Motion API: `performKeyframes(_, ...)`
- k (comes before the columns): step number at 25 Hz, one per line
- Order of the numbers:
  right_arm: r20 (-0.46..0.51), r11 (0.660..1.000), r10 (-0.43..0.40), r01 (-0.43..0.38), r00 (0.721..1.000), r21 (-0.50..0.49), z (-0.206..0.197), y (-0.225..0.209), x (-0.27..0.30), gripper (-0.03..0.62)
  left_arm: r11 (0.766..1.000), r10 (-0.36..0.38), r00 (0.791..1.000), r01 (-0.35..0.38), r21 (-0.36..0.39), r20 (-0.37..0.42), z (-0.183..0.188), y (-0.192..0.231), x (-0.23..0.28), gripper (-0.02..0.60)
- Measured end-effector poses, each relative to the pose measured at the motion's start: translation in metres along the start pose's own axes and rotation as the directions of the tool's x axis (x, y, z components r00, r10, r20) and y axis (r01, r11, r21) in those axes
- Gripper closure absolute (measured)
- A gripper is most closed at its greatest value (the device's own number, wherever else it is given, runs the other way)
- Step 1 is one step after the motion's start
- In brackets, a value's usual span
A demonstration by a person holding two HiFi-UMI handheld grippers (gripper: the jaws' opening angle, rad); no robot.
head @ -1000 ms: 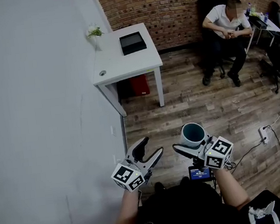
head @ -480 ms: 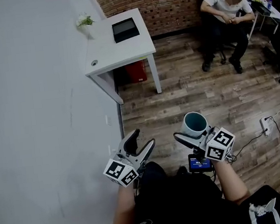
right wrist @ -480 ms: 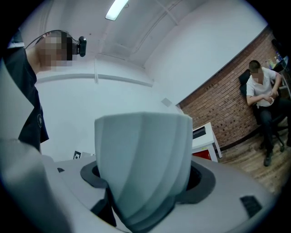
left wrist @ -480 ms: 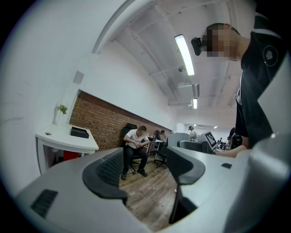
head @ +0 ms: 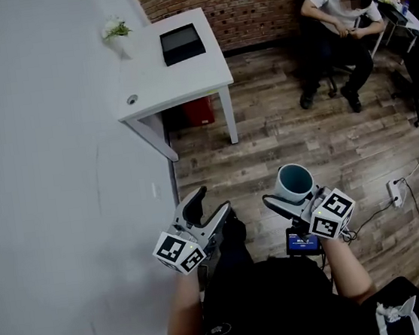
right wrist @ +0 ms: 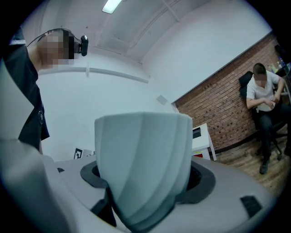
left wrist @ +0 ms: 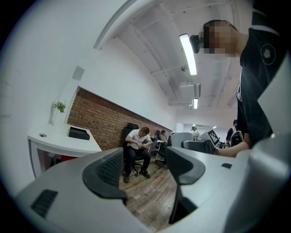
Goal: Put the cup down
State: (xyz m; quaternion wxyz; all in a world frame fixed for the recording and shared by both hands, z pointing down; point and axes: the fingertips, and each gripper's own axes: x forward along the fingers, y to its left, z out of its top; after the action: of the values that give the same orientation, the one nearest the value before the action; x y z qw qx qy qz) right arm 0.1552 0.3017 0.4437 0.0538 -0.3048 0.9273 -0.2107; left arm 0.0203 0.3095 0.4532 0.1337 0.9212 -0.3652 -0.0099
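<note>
A pale cup [head: 292, 182] with a dark teal inside is held upright in my right gripper [head: 292, 194], above the wooden floor. In the right gripper view the ribbed cup [right wrist: 142, 164] fills the gap between the two jaws, which are shut on it. My left gripper [head: 208, 208] hangs open to the left of it, close to the white wall, with nothing between its jaws. In the left gripper view that gripper [left wrist: 144, 170] frames only floor and the far room.
A white table [head: 155, 86] stands against the wall ahead, carrying a black box [head: 181, 43] and a small plant [head: 115, 33]. A red bin [head: 199, 110] sits under it. A seated person [head: 333, 15] is at the back right. A power strip [head: 394, 193] and cables lie on the floor.
The view has shifted so the table and wall sit further left and up. Both grippers keep their hold and spacing; the cup stays in the right one.
</note>
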Motion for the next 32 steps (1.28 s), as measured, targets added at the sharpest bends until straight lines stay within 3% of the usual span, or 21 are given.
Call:
performKeyframes(7, 0.004, 0.999, -0.037, 0.037, 0.999, -0.022, 0.043, -0.055, 0.108, 0.194, 0.998, -0.048, 0.998, 0.049, -0.031, 0.037, 0.039, 0.117, 0.048, 0.279)
performKeyframes(11, 0.021, 0.999, -0.040, 0.040, 0.999, -0.027, 0.063, -0.071, 0.167, 0.195, 0.994, -0.099, 0.993, 0.102, -0.045, 0.059, 0.060, 0.166, 0.064, 0.279)
performKeyframes(15, 0.002, 0.999, -0.040, 0.040, 0.999, -0.030, 0.077, -0.083, 0.211, 0.194, 0.994, -0.104, 0.992, 0.107, -0.038, 0.071, 0.079, 0.207, 0.075, 0.279)
performKeyframes(20, -0.025, 0.998, -0.055, 0.055, 0.998, -0.012, 0.075, -0.105, 0.236, 0.194, 0.990, -0.103, 0.991, 0.110, -0.085, 0.082, 0.072, 0.234, 0.087, 0.281)
performKeyframes(24, -0.023, 0.999, -0.048, 0.048, 0.999, -0.014, 0.084, -0.125, 0.259, 0.194, 0.989, -0.120, 0.990, 0.125, -0.076, 0.068, 0.074, 0.251, 0.105, 0.282)
performKeyframes(32, -0.028, 0.999, 0.040, -0.039, 0.999, 0.006, 0.098, -0.192, 0.322, 0.194, 0.992, -0.095, 0.995, 0.098, -0.073, 0.040, 0.075, 0.296, 0.166, 0.282)
